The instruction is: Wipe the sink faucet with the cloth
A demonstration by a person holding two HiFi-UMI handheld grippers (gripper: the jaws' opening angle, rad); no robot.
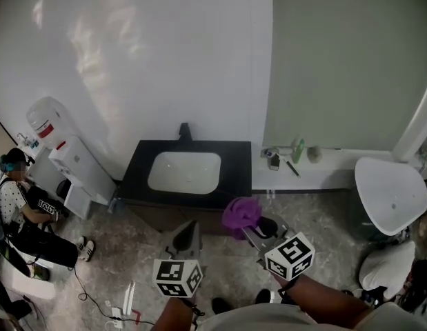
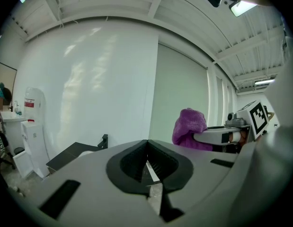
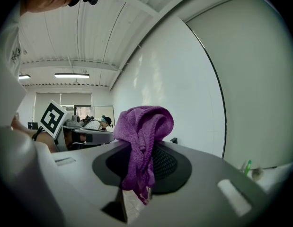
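A black counter (image 1: 237, 158) against the wall holds a white sink basin (image 1: 184, 172), and a black faucet (image 1: 184, 130) stands at its back edge. My right gripper (image 1: 250, 223) is in front of the counter's right end, shut on a purple cloth (image 1: 241, 212) that bunches above the jaws. The right gripper view shows the cloth (image 3: 142, 137) clamped between the jaws and hanging down in front. My left gripper (image 1: 188, 232) is below the basin, shut and empty, jaws together (image 2: 147, 146). In the left gripper view, the faucet (image 2: 104, 140) is far left and the cloth (image 2: 189, 126) at right.
A white water dispenser (image 1: 67, 154) stands left of the counter, with a seated person (image 1: 23, 216) beyond it. A white ledge (image 1: 306, 160) right of the counter carries a green bottle (image 1: 297, 149) and small items. A white rounded fixture (image 1: 390, 194) sits at far right.
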